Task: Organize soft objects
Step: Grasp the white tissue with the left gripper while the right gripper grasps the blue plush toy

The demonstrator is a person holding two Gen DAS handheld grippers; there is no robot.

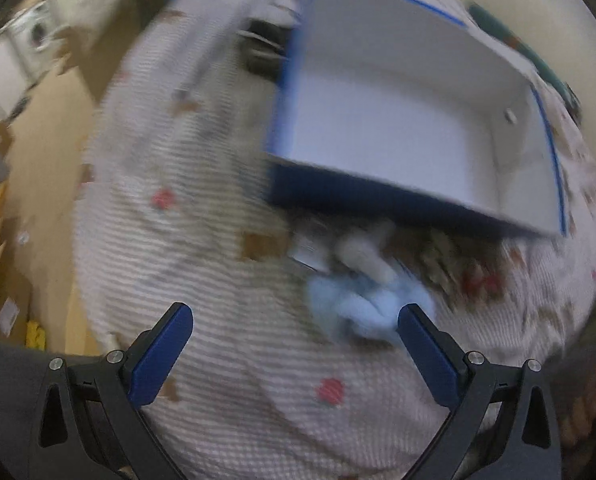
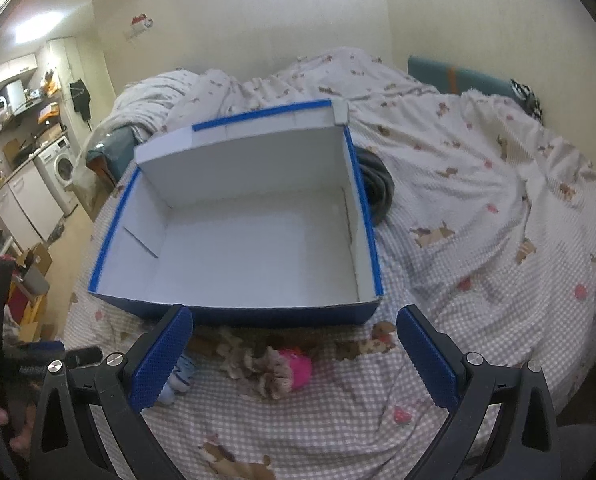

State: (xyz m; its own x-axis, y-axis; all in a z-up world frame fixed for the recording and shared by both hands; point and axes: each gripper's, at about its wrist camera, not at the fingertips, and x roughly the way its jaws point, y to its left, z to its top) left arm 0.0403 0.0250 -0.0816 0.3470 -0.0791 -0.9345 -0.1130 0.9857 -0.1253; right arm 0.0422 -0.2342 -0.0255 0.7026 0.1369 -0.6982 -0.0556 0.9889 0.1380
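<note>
Blue-edged box (image 1: 398, 128) w/ white inside, nothing in it, sits on checked bedspread (image 1: 202, 280) in left wrist view — whole frame smeared w/ blur. Left gripper (image 1: 296, 316) spread wide, nothing between pads. Pale blue soft toy (image 1: 358, 304) lies on bedspread just in front of box's near wall, close to right-hand pad; whitish soft thing (image 1: 366, 252) touching it behind, shape too blurred to name. Right wrist view, sharp: same box (image 2: 238, 312) straight ahead, bare inside. Right gripper (image 2: 296, 316) also wide apart, empty. Between pads and box's near wall — brown fluffy toy w/ pink part (image 2: 270, 368); blue striped soft item (image 2: 180, 376) peeks out beside left-hand pad. Dark coiled item (image 2: 378, 184) just beside box's far right wall, partly hidden. Judged light, squashy, non-fragile, likely to sag or slip if pinched at a fringe; best grabbed across thickest middle bulk, pads pressed into bedding a bit.
</note>
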